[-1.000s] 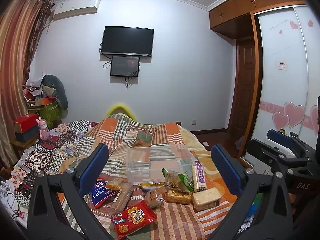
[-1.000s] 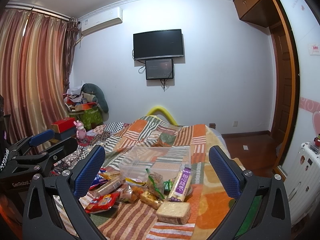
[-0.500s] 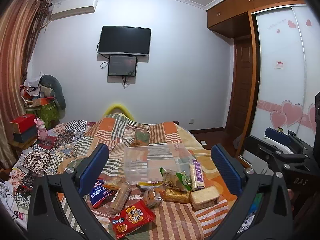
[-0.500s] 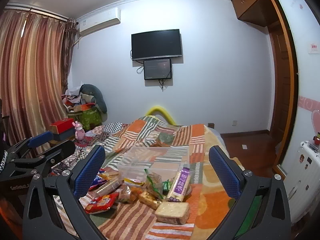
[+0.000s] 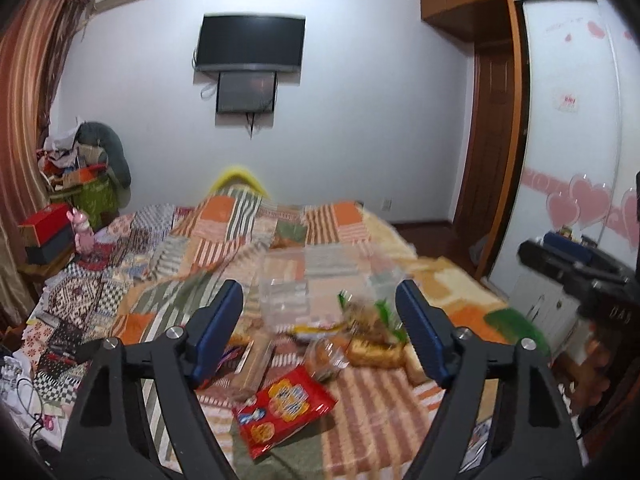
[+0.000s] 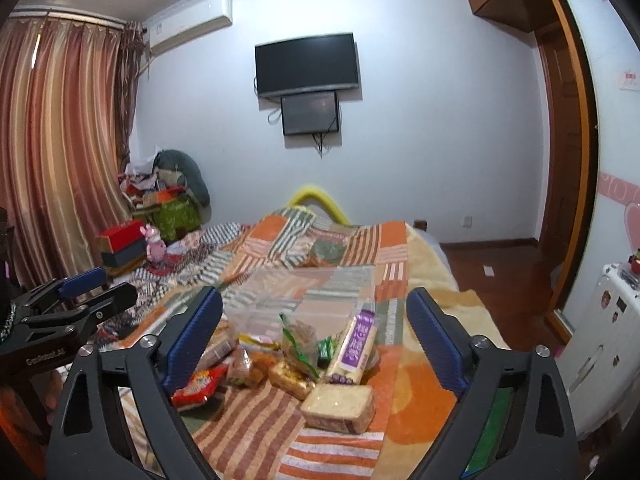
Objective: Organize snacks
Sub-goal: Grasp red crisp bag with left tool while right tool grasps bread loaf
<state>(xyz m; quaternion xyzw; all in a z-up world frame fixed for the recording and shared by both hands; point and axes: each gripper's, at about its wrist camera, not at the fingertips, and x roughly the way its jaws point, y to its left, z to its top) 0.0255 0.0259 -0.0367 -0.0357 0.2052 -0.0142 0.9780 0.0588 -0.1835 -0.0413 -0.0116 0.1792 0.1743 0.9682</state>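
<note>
heaped on the striped bed point(image 6: 256, 412) before a clear plastic bin point(image 6: 308, 300): light, crinkly snack packets point(image 6: 304, 344), slippery film, crushable inside. best pinched at a sealed edge; wrapped bread block point(image 6: 340, 408) soft, taken gently across its sides. left gripper point(image 5: 320, 320) and right gripper point(image 6: 316, 328) both spread wide, holding nothing.

Glossy red snack packet point(image 5: 286, 408) — clear plastic box point(image 6: 280, 300)

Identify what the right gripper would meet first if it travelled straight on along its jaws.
Probably the snack pile on the bed: the right gripper, jaws open and empty, frames the green-trimmed bag and purple packet. Depth is unclear.
</note>
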